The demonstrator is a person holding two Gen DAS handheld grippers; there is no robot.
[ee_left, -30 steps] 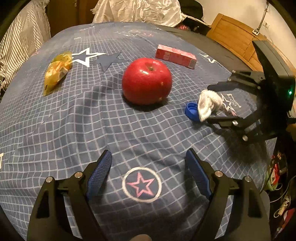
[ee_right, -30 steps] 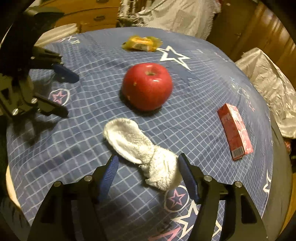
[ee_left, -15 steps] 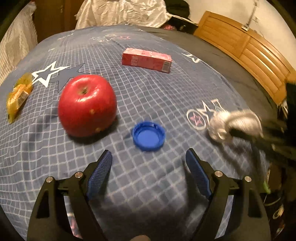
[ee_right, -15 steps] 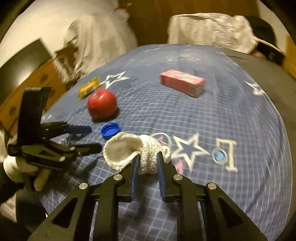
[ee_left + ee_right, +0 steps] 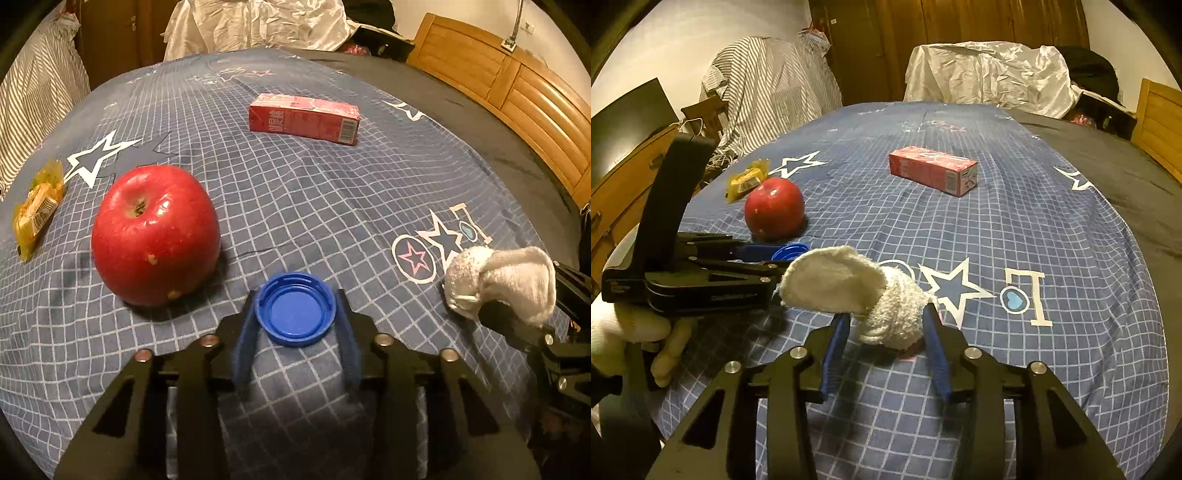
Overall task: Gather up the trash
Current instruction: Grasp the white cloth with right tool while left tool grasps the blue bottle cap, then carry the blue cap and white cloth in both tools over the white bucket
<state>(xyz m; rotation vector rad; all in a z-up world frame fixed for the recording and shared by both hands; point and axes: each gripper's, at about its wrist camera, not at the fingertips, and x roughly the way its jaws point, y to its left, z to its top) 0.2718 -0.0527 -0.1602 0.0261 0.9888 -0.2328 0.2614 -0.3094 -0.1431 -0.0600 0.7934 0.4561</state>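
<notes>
A blue bottle cap (image 5: 295, 308) lies open side up on the blue checked bedspread (image 5: 314, 206). My left gripper (image 5: 295, 314) has closed its blue pads on both sides of the cap. The cap also shows in the right wrist view (image 5: 788, 253). A white sock (image 5: 857, 291) sits between the fingers of my right gripper (image 5: 886, 325), whose jaws stand partly apart around it. The sock also shows in the left wrist view (image 5: 498, 280), at the right.
A red apple (image 5: 155, 232) sits just left of the cap. A red carton (image 5: 304, 118) lies further back. A yellow wrapper (image 5: 37, 206) lies at the far left. A wooden bed frame (image 5: 517, 88) runs along the right.
My left gripper moved forward and closed on the blue cap. My right gripper, clamped on the sock half a second ago, has widened its jaws; the sock now rests lower on the bedspread.
</notes>
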